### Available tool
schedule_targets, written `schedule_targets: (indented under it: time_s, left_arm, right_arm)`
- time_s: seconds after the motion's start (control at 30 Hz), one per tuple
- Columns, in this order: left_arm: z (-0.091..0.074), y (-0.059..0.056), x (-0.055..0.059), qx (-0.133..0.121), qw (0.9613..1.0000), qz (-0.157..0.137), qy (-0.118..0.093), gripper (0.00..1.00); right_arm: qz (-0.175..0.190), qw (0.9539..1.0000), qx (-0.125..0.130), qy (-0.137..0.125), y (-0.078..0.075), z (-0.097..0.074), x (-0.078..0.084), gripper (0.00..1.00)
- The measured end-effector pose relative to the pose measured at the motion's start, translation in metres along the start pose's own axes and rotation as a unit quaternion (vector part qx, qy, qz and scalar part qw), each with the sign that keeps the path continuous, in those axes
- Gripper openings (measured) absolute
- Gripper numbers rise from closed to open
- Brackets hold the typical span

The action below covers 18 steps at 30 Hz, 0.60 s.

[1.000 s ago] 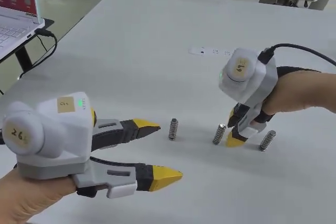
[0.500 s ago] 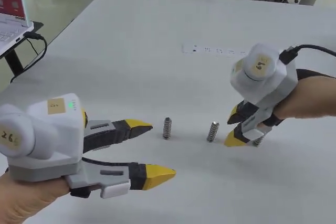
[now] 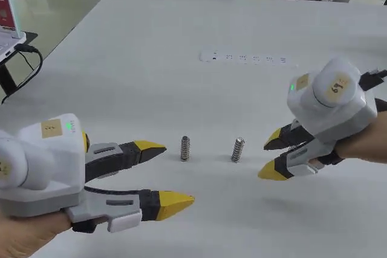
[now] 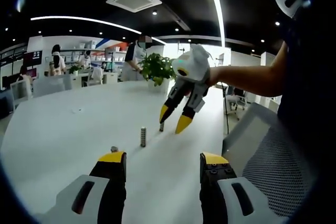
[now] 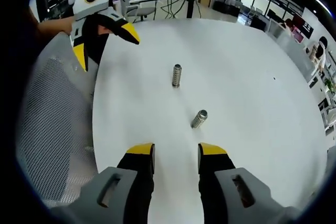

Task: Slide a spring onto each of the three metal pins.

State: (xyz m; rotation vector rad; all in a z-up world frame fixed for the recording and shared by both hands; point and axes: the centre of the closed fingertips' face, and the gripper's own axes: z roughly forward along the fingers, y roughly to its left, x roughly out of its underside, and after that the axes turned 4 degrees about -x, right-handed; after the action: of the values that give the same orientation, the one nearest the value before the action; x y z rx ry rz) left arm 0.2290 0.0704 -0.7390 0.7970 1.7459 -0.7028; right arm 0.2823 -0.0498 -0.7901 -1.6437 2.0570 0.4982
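Btwn L tool (image 3: 179, 172), R tool (image 3: 262, 162): 2 springs (image 3: 185, 148) (image 3: 237, 150)

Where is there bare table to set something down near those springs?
Bare table stretches between the springs and the power strip. It is crowded between the left gripper and right gripper, where the springs stand.

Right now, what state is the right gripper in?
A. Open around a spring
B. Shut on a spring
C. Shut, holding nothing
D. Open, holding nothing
D: the right gripper has its jaws apart with bare table showing between them, and the nearer spring stands free ahead of the tips.
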Motion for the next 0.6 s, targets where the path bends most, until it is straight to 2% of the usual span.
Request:
schedule_targets:
  time_s: [0.27, 0.43, 0.53, 0.6]
  left_arm:
    - [-0.001, 0.0, 0.001, 0.0, 1.0, -0.003, 0.002, 0.52]
    - [-0.001, 0.0, 0.003, -0.002, 1.0, -0.005, 0.002, 0.51]
    - [-0.001, 0.0, 0.004, -0.002, 1.0, -0.006, 0.002, 0.51]
    - [-0.002, 0.0, 0.004, -0.003, 1.0, -0.007, 0.003, 0.51]
  right_arm:
    - [0.028, 0.9986, 0.024, -0.037, 0.004, -0.015, 0.008, 0.32]
    - [0.062, 0.9943, 0.038, -0.078, 0.007, -0.027, 0.011, 0.33]
    - [0.07, 0.9927, 0.047, -0.086, 0.008, -0.032, 0.018, 0.33]
    - [0.076, 0.9901, 0.061, -0.101, 0.005, -0.037, 0.021, 0.33]
